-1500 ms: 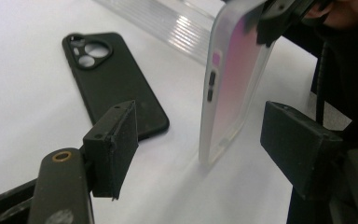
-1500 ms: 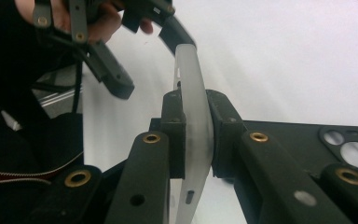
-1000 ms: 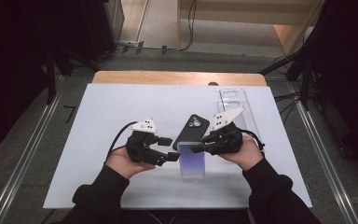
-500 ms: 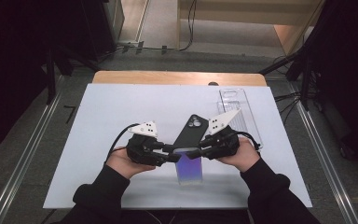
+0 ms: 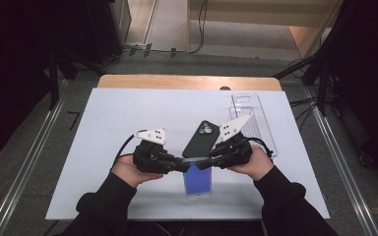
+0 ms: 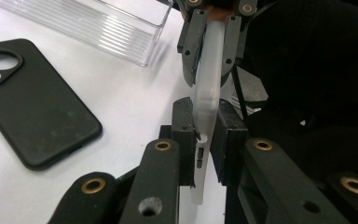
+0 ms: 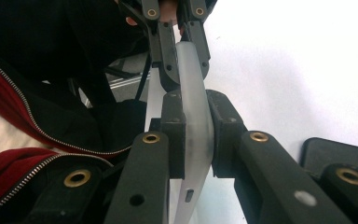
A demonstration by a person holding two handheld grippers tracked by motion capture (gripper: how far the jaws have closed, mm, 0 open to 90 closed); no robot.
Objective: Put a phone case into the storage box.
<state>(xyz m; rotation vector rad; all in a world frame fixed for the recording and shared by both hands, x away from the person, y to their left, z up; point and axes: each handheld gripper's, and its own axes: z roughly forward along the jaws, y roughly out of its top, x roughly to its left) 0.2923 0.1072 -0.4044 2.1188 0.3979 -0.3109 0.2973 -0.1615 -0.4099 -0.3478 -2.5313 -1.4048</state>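
So both grippers are on the same thing here: a phone (image 5: 197,178) with a lit blue-purple screen, held up between them above the near edge of the white table (image 5: 128,113), about the middle of that edge. The left gripper (image 5: 182,167) has its jaws clamped on the phone's left side; they've just been closing, and in the left gripper view you can see the pale rim of the phone (image 6: 206,116) pinched between the two black pads. The right gripper (image 5: 204,164) is squeezed onto the opposite side, pads pressing on the same frosted edge (image 7: 193,116) in the right gripper view. So neither one is open; both are narrowed down to the phone's thickness and holding it.

Just behind the phone, a black phone case (image 5: 202,139) lies flat on the table, camera cutouts pointing toward the far edge, tilted a bit to the right. Toward the far right corner there's a clear plastic tray (image 5: 253,118) lying along the right side. The person's dark sleeves come in over the near edge.
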